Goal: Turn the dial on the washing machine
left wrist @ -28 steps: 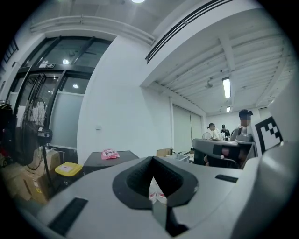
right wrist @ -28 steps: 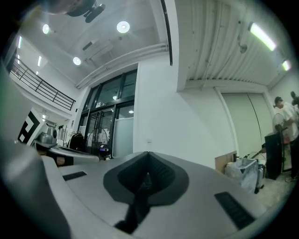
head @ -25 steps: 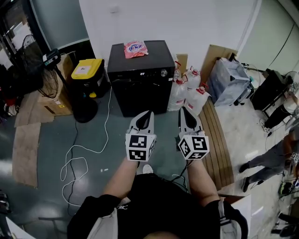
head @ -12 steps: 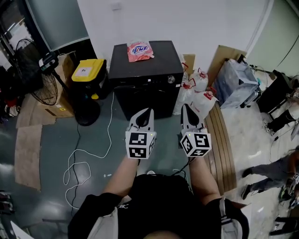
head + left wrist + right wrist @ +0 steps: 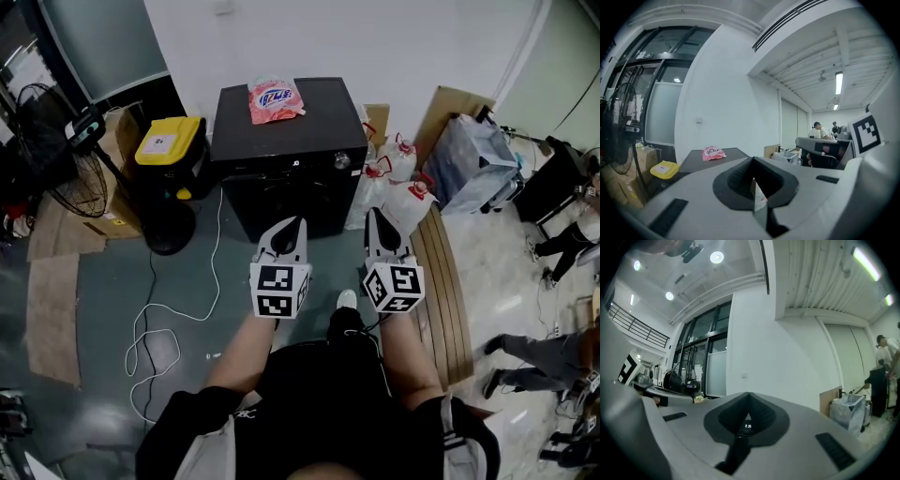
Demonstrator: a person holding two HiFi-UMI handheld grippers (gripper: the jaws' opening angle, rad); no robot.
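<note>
Floor strip open btwn washing machine front & left gripper, right gripper; both jaws closed, empty.

— Washing machine?
— Black, boxy, standing upright with its back to the white wall; front display lit.
— Dial?
— Small silver knob, right end of the front control strip. Setting unreadable.

Packet atop washing machine
</note>
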